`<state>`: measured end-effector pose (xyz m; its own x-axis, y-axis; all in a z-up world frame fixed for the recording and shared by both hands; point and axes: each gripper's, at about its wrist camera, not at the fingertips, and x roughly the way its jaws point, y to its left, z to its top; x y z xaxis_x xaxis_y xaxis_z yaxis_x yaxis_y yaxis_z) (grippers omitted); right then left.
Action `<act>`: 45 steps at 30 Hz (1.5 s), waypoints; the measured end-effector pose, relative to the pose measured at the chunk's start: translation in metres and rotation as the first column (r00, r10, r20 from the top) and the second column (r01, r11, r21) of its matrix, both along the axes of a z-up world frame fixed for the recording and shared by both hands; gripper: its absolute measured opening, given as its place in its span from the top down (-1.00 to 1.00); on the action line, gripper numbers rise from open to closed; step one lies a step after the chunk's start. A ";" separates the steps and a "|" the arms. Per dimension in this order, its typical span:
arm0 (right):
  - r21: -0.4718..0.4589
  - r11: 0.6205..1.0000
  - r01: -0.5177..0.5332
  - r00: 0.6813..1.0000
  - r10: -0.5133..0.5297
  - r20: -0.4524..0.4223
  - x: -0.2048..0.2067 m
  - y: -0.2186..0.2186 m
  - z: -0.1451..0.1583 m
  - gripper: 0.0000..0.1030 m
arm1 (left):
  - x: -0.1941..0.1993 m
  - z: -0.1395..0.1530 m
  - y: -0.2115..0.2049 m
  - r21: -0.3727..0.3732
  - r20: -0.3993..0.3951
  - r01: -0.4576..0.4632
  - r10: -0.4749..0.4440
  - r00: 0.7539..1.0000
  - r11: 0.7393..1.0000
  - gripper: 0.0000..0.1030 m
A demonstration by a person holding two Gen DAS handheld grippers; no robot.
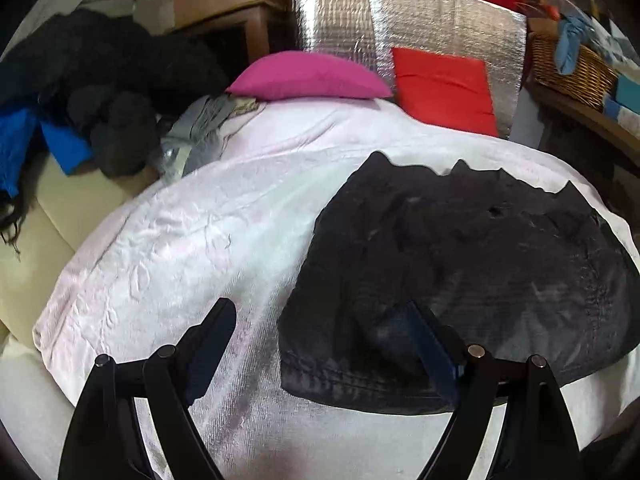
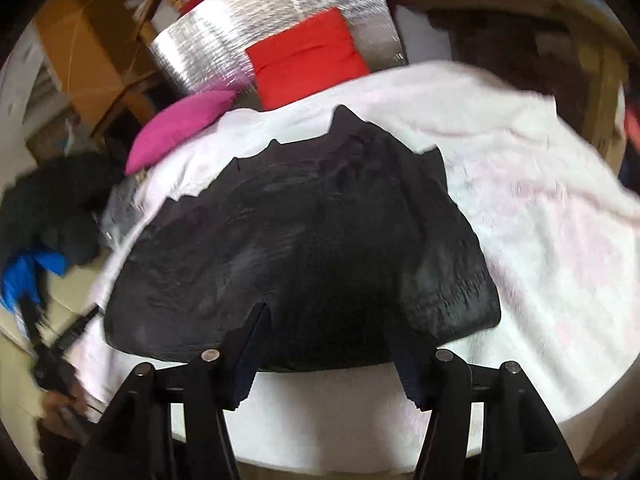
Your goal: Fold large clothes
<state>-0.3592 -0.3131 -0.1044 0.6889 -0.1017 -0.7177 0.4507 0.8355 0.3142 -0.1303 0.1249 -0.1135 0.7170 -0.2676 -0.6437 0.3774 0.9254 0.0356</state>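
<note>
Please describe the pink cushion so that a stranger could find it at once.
Start from the white cover spread over the bed and look to its far edge, before the silver panel. The pink cushion lies there flat, left of a red cushion that leans upright against the panel.

My left wrist camera is looking down close over the dark garment (image 1: 460,248) from its left corner. My right one is facing it centrally, both sharing the pink cushion (image 1: 308,76).
</note>
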 end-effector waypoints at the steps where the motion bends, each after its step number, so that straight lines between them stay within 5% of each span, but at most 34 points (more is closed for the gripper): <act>1: -0.027 0.999 -0.023 1.000 0.022 -0.009 0.006 0.007 0.000 -0.21 | -0.004 0.004 -0.002 0.001 0.011 0.005 -0.005 1.000 1.000 -0.69; 31: -0.044 0.993 -0.108 0.993 0.105 -0.058 0.054 0.046 -0.017 -0.21 | -0.009 0.006 -0.003 0.034 0.016 -0.007 0.006 1.000 0.999 -0.69; 35: -0.072 0.995 -0.068 0.998 0.067 -0.010 0.041 0.038 -0.006 -0.15 | -0.001 -0.005 -0.007 0.061 -0.041 -0.008 0.010 0.999 0.998 -0.69; 37: -0.079 0.997 -0.024 1.000 0.025 0.009 0.035 0.025 -0.001 0.11 | 0.007 -0.019 -0.010 0.085 -0.112 -0.002 0.011 0.994 0.996 -0.69; 41: -0.001 0.998 0.066 0.997 -0.066 -0.034 0.031 -0.006 -0.015 0.13 | 0.014 -0.036 -0.017 0.112 -0.167 0.009 0.010 0.986 0.994 -0.69; 45: 0.048 0.998 0.051 0.998 -0.049 -0.047 0.031 -0.016 -0.025 0.15 | 0.016 -0.034 -0.015 0.088 -0.184 0.005 0.011 0.983 0.996 -0.69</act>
<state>-0.3278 -0.3288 -0.1290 0.6498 -0.0988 -0.7537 0.5067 0.7954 0.3325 -0.1143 0.1100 -0.1474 0.5850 -0.2023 -0.7854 0.3825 0.9228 0.0472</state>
